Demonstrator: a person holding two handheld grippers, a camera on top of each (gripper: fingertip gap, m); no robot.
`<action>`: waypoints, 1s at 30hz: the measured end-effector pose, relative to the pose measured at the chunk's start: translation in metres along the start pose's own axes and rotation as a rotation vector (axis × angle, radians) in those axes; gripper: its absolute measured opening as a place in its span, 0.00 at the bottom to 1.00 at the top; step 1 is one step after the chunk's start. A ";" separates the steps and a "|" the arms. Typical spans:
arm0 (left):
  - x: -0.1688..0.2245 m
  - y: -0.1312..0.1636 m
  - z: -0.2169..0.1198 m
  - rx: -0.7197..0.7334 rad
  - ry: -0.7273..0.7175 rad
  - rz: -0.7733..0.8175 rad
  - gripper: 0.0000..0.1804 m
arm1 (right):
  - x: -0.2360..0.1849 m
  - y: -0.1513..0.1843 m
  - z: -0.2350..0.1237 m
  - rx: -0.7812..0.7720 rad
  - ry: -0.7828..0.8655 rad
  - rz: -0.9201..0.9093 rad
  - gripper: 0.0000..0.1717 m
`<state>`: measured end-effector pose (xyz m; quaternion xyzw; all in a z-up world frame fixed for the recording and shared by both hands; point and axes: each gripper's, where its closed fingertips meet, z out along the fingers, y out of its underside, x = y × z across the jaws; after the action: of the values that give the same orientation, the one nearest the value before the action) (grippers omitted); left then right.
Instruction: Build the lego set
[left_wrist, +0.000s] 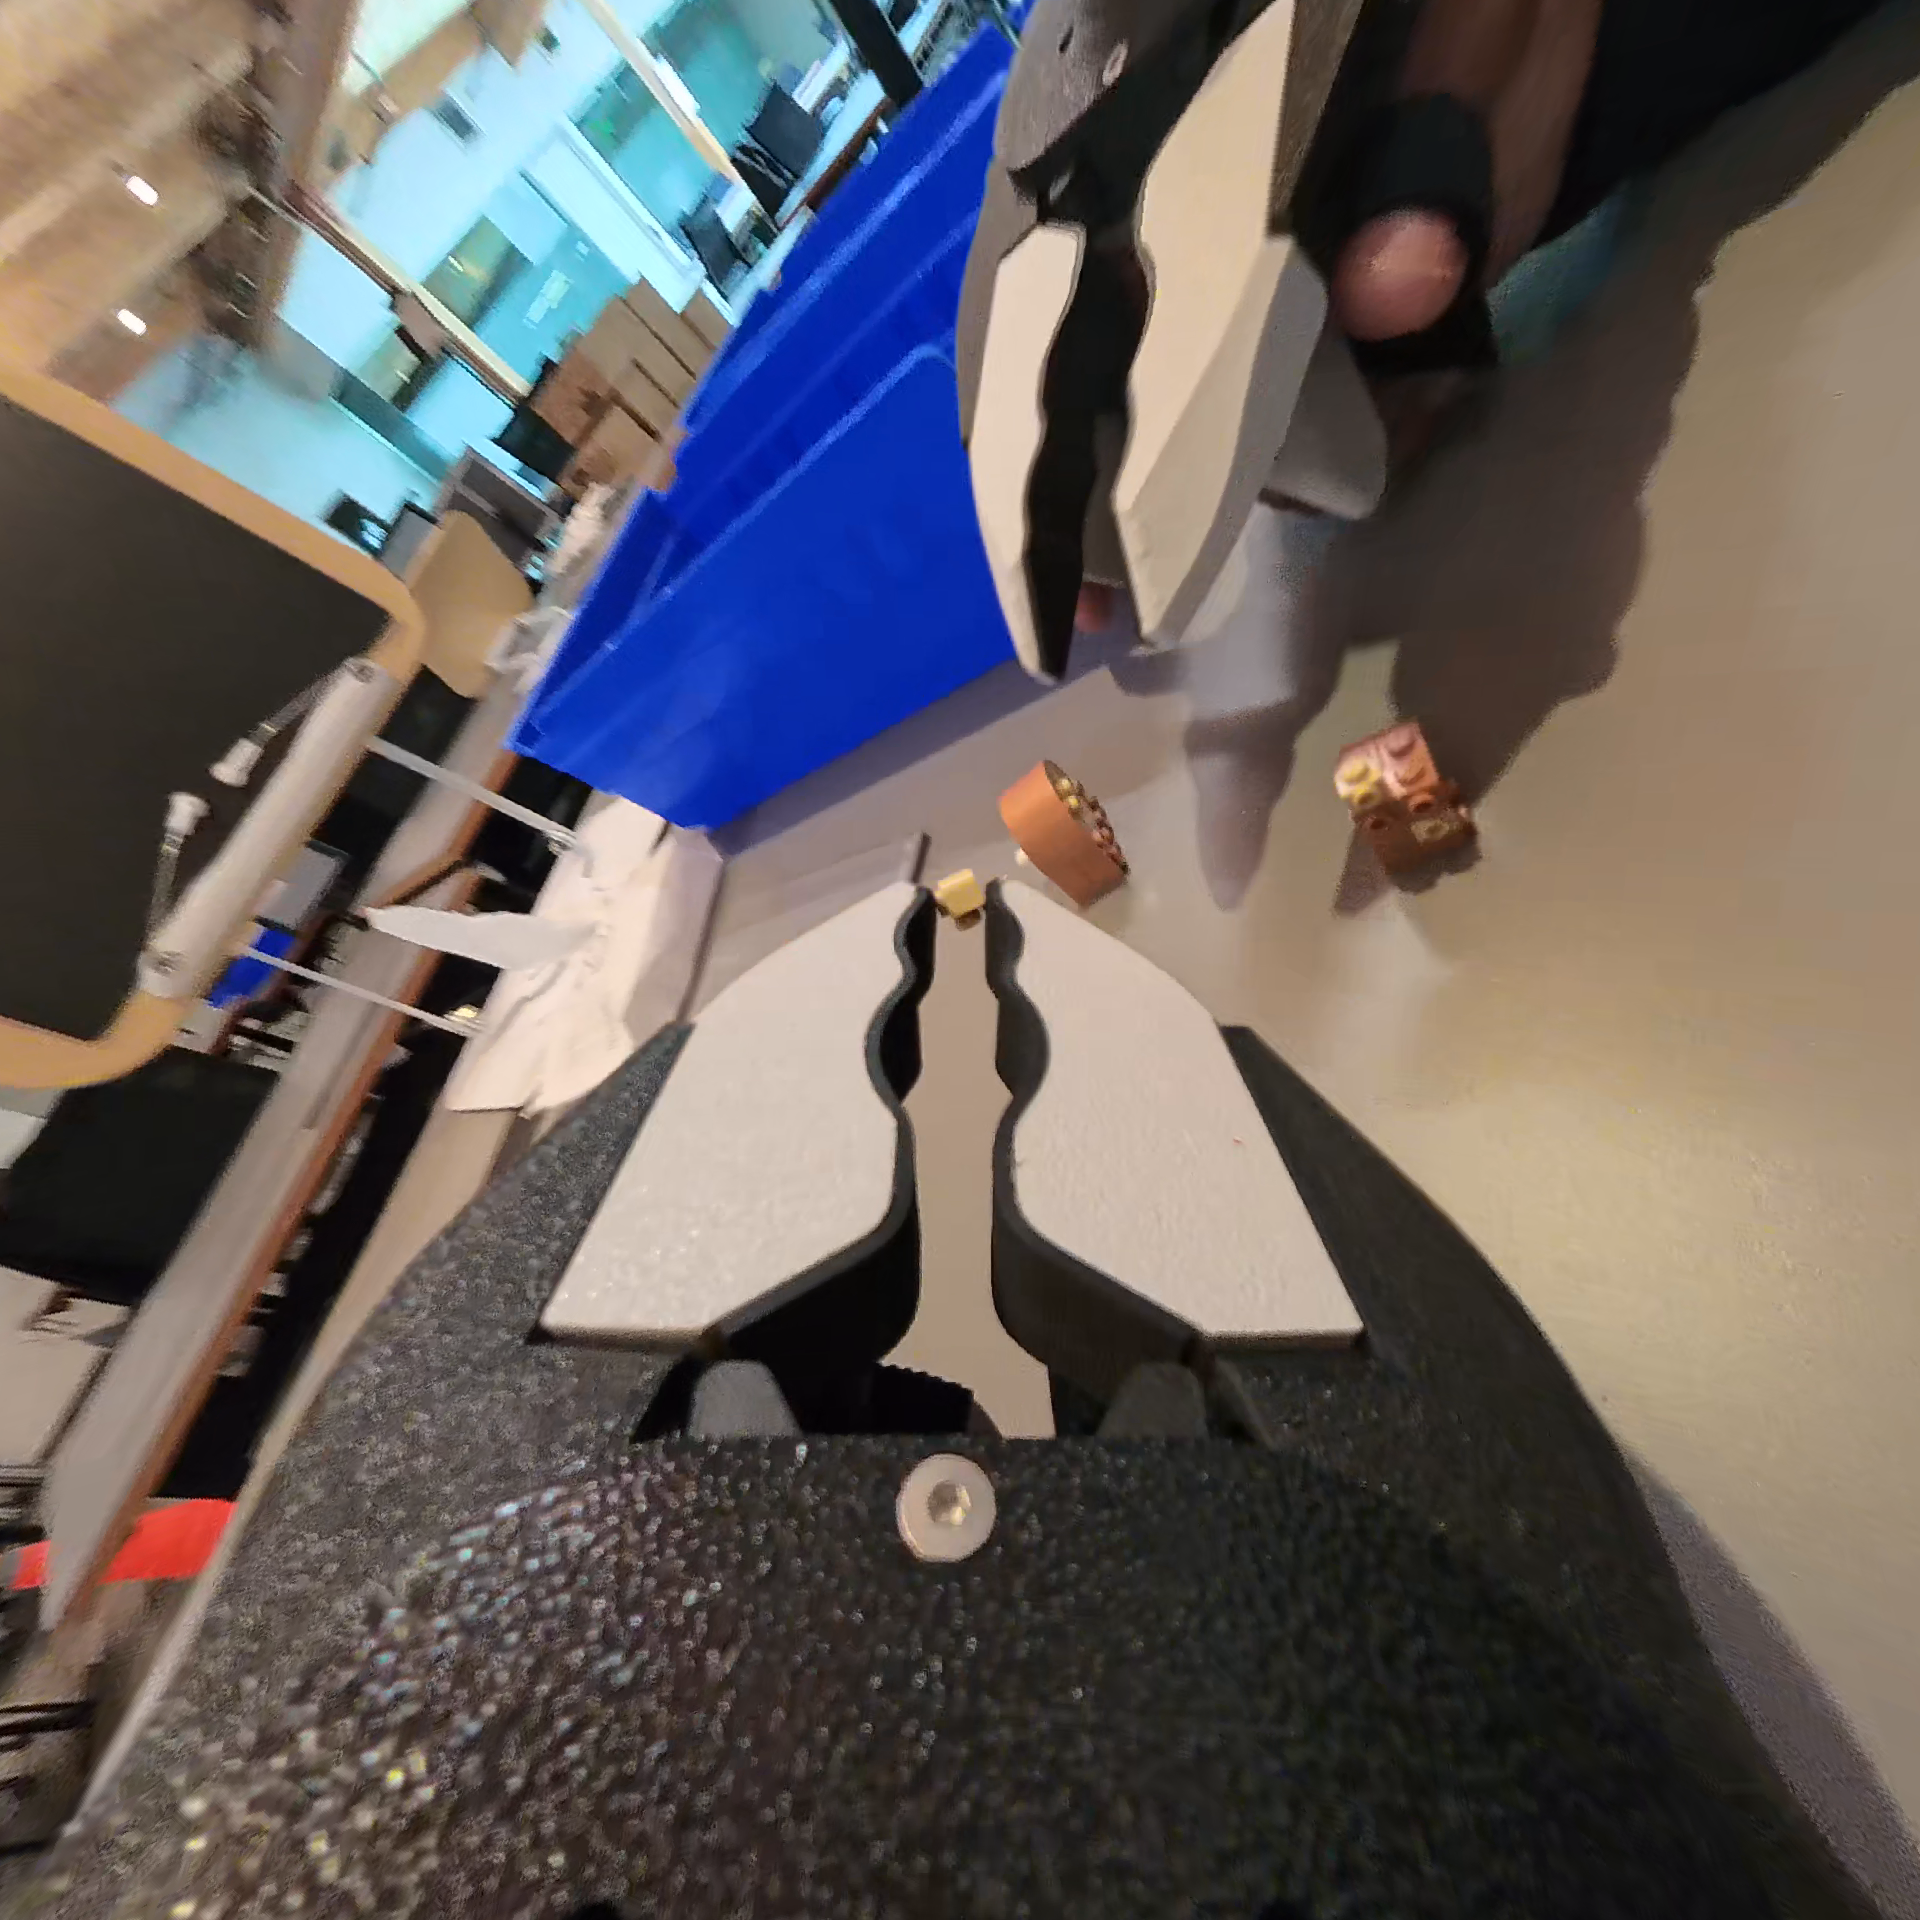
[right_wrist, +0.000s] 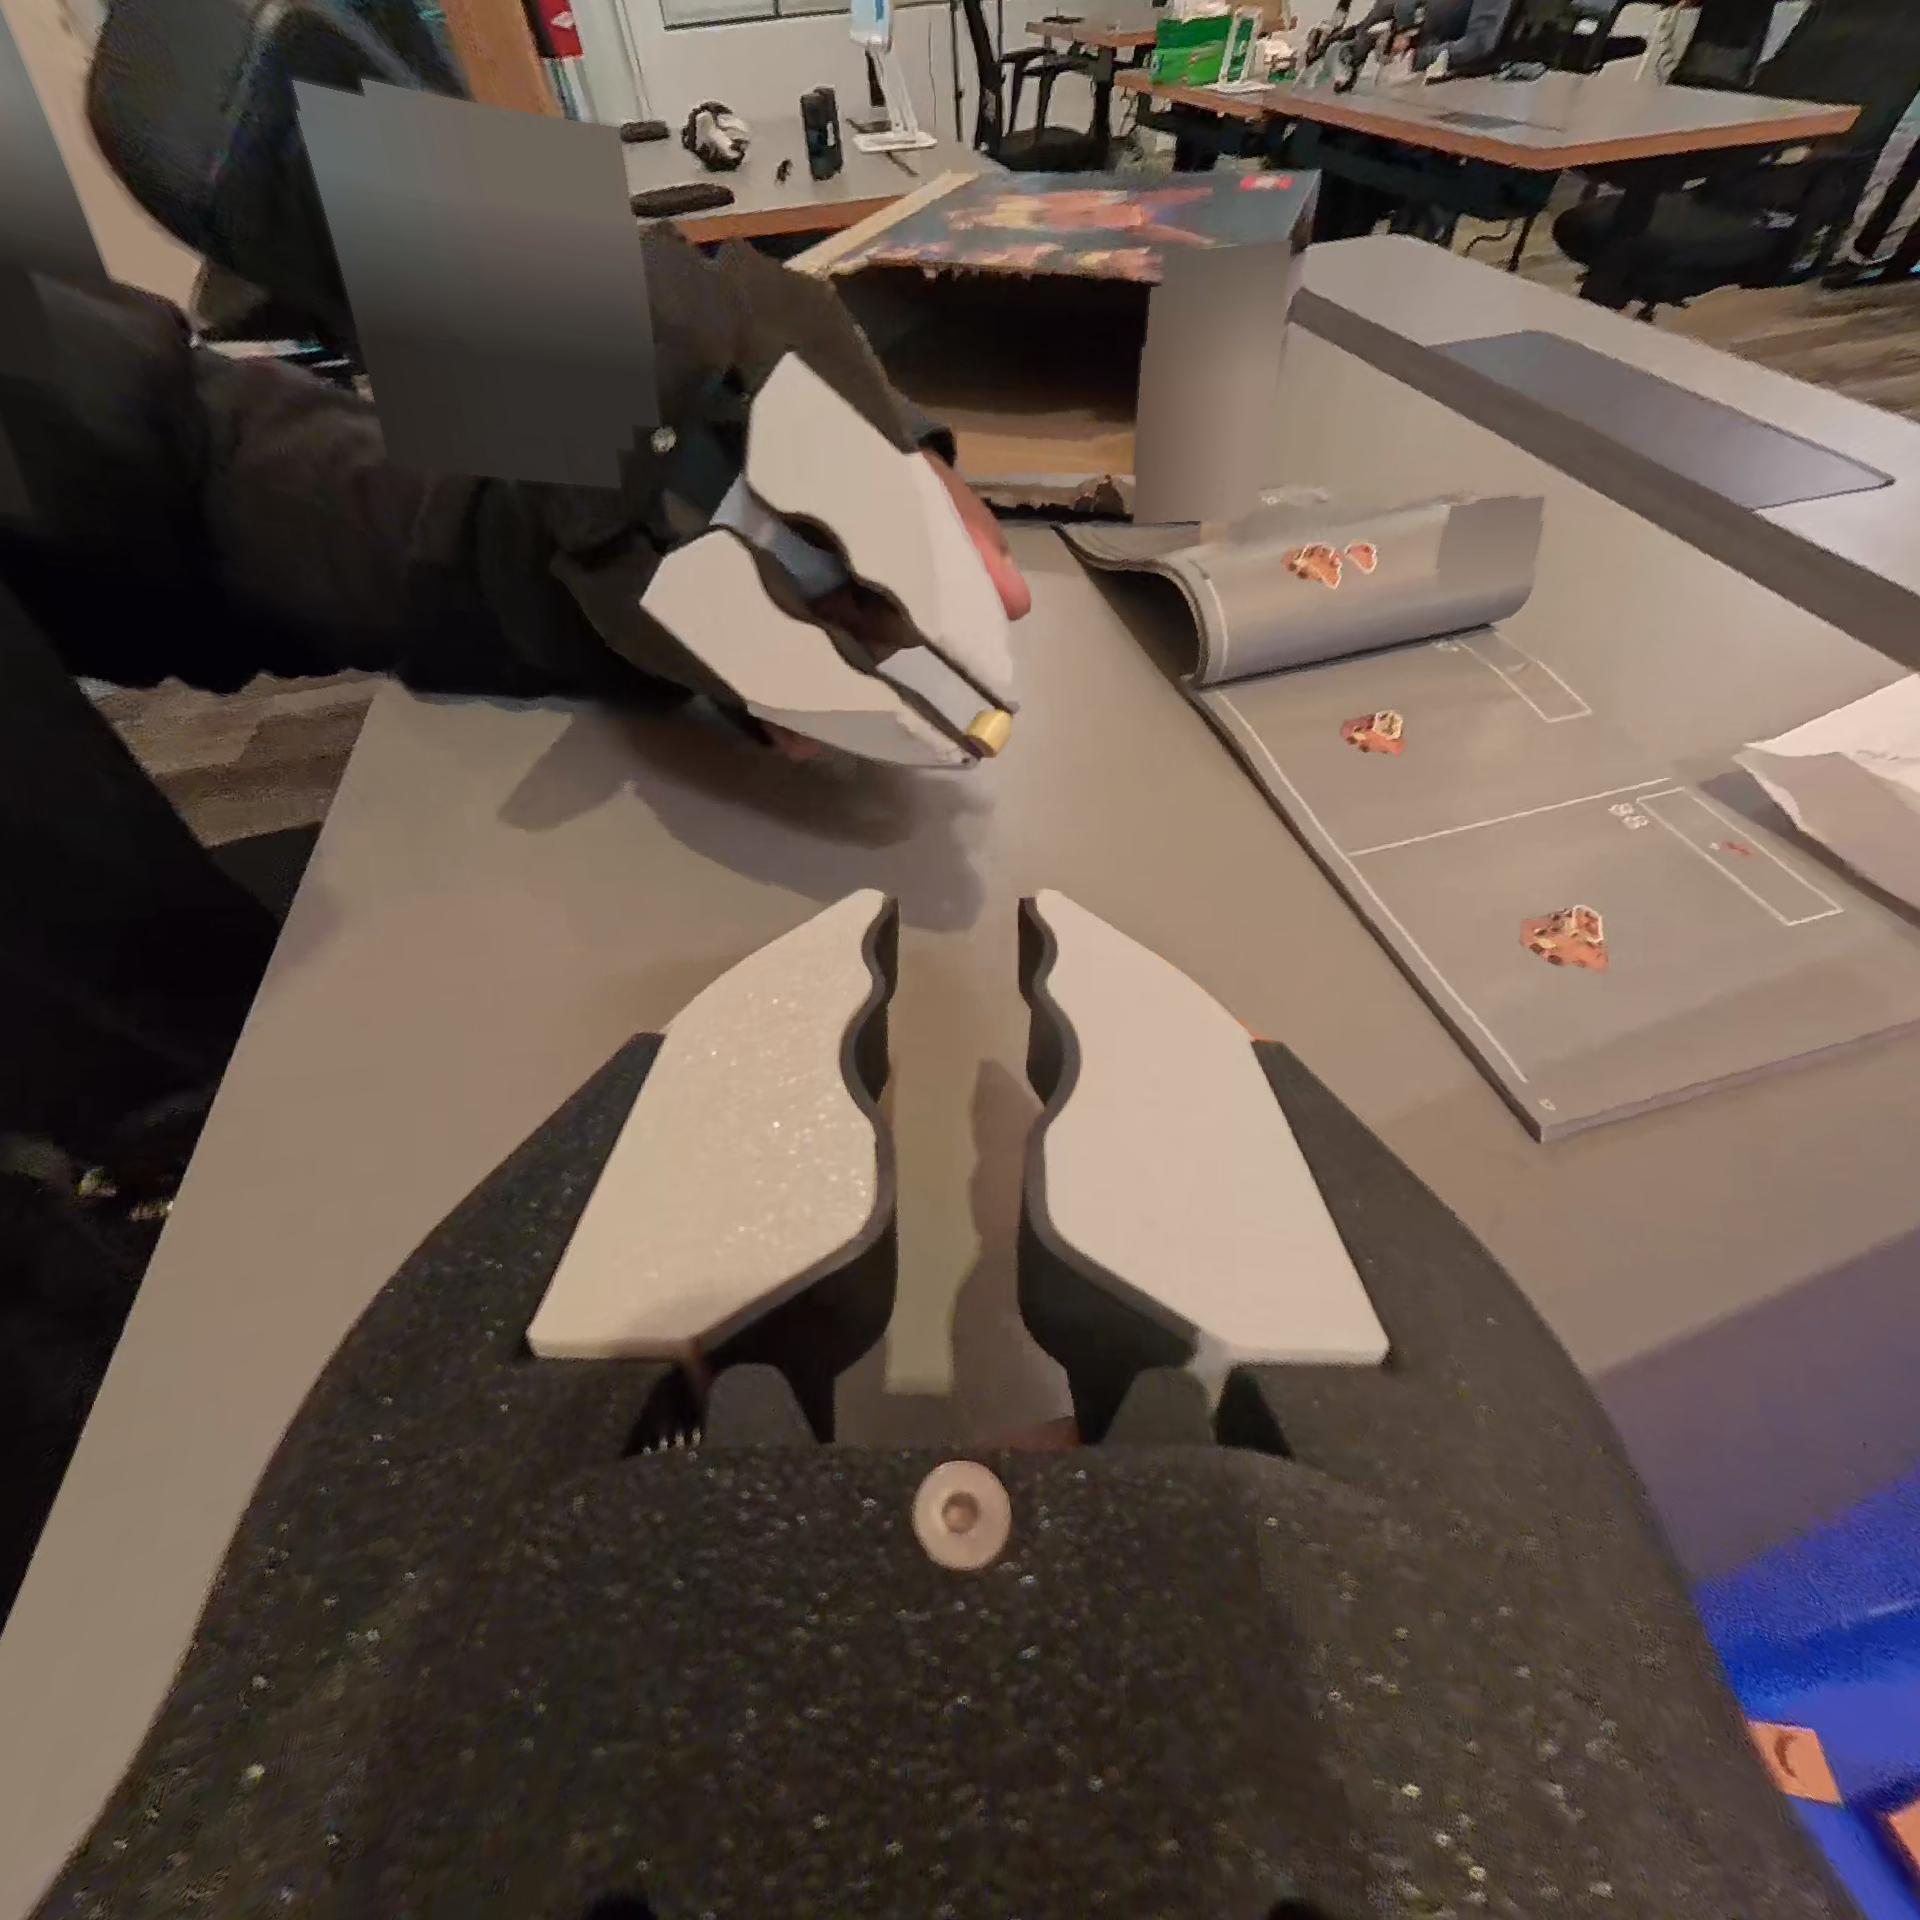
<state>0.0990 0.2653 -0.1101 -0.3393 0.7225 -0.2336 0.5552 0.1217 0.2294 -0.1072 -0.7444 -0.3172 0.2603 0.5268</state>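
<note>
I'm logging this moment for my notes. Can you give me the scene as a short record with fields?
Left gripper: pinches a small tan brick at its fingertips, above the grey table
Right gripper: open, nothing between the fingers
On table: round brown piece, small brown brick cluster
Beside: open booklet, blue bins, torn box

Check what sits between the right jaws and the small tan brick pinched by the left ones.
Nothing: the right wrist view shows only bare grey table between right gripper and tan brick.
</note>
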 end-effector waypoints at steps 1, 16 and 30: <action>-0.001 -0.006 -0.001 0.017 -0.020 0.020 0.05 | -0.001 -0.004 0.001 0.009 0.006 0.002 0.13; 0.017 -0.037 -0.002 0.056 -0.116 0.338 0.05 | -0.022 -0.016 0.008 0.043 -0.130 0.184 0.14; 0.034 -0.046 0.001 0.097 -0.100 0.436 0.05 | -0.033 -0.009 0.006 0.007 -0.188 0.148 0.05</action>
<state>0.1051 0.2097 -0.0989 -0.1591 0.7383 -0.1256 0.6432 0.0935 0.2107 -0.0989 -0.7362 -0.3085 0.3684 0.4766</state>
